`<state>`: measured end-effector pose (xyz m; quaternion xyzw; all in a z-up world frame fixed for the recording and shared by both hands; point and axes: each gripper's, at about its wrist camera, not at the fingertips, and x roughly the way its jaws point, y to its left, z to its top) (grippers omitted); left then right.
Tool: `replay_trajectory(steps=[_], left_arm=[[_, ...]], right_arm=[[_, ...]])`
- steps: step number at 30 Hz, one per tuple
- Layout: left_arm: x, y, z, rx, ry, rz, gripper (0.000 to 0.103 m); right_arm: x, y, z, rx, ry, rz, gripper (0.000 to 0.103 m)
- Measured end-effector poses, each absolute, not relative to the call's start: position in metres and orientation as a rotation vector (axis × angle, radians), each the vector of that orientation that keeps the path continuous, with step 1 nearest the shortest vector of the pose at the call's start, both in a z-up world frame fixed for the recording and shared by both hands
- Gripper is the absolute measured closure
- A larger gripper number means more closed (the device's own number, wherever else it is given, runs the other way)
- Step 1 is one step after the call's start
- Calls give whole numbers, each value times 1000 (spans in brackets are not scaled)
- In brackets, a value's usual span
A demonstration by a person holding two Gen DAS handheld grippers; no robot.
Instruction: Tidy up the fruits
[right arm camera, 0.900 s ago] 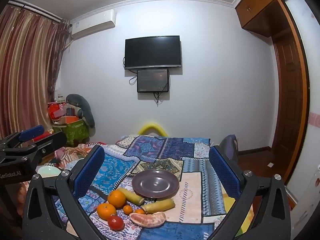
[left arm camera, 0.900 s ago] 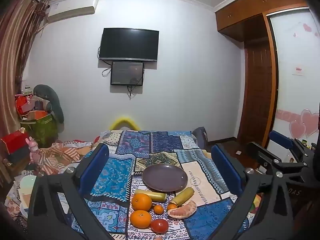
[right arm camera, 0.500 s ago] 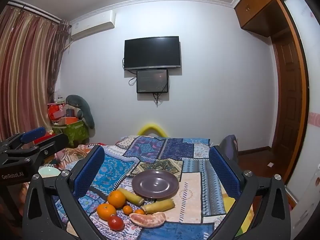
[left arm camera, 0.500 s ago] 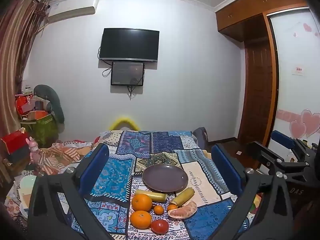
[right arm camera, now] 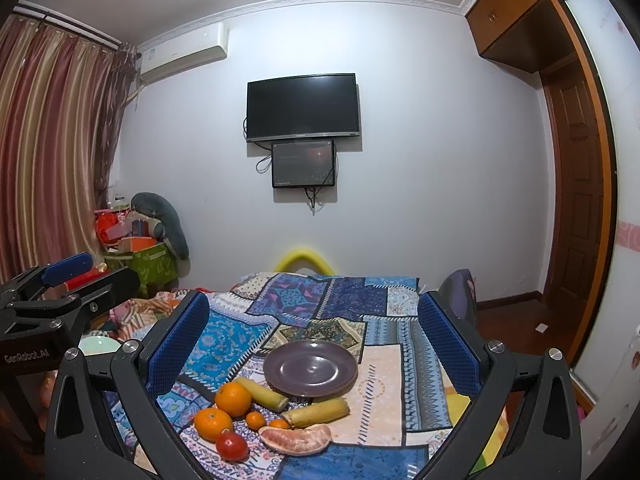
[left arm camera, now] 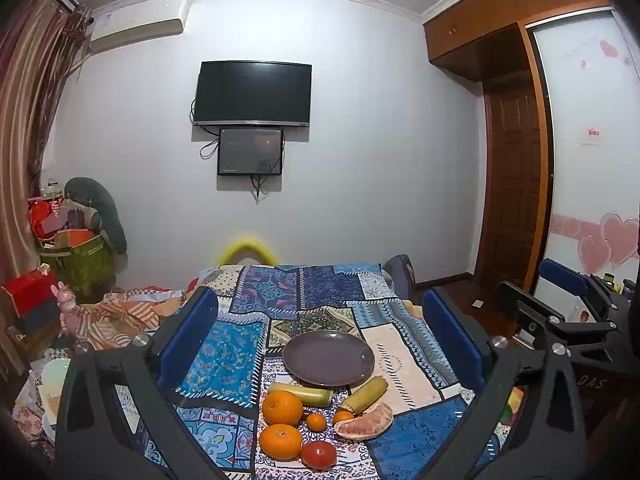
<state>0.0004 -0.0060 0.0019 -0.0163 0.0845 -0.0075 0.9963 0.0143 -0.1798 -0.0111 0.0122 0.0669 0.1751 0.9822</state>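
Observation:
An empty dark purple plate lies on a patchwork cloth. In front of it sit two oranges, two small tangerines, a red tomato, a peeled citrus piece and two yellow-green stalks. My left gripper is open, well short of the fruit, with nothing between its blue pads. My right gripper is also open and empty, held beside the left one.
A TV hangs on the far wall. Boxes and a green bin are piled at the left by the curtain. A wooden door and a wardrobe stand at the right. A pale bowl sits left of the cloth.

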Motion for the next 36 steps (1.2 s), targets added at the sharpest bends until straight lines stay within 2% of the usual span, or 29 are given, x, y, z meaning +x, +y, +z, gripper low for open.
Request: replay_trajectory(steps=[36], left_arm=[[1, -5, 4, -36, 165, -14, 0]], right_arm=[[13, -178, -10, 17, 129, 348, 0]])
